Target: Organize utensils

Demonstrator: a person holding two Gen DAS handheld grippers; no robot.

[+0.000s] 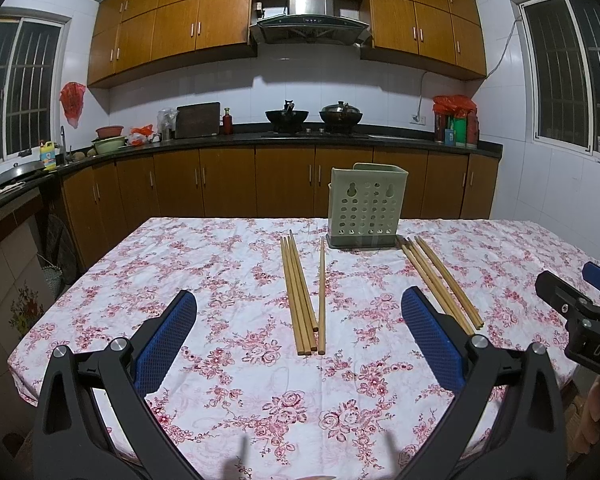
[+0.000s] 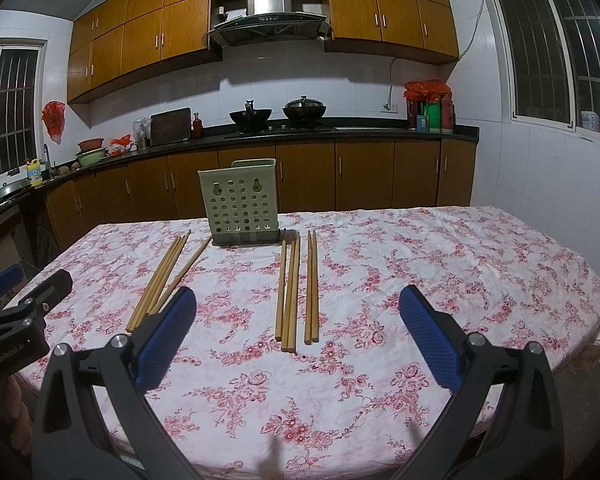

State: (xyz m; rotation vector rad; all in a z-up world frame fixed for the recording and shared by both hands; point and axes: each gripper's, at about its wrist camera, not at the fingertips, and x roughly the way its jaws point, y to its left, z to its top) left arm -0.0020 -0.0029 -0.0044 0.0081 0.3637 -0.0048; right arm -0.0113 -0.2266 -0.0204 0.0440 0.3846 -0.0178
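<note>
Chopsticks lie in two groups on the bench, none in the holder yet. Left group [image 1: 302, 300]: four sticks, three bunched, one slightly apart, ends toward the camera. Right group [image 2: 296, 292]: five sticks, a bunch of three and a pair just beside it. Holder [image 1: 366, 206] stands upright at the far side, between the two groups, its base near their far tips; green, perforated, top open; inside is not visible.

Task looks unstarted: all nine sticks left to pick and drop in.

Left gripper [image 1: 298, 340] spread wide, empty, hovering above the near part of the bench, aimed at the left group. Right gripper [image 2: 298, 340] likewise spread, empty, aimed at the right group.

Room: the flowered cloth around the sticks is bare, with plenty of space on both sides. Near bench edge sits under the grippers; the two grippers are close side by side.
</note>
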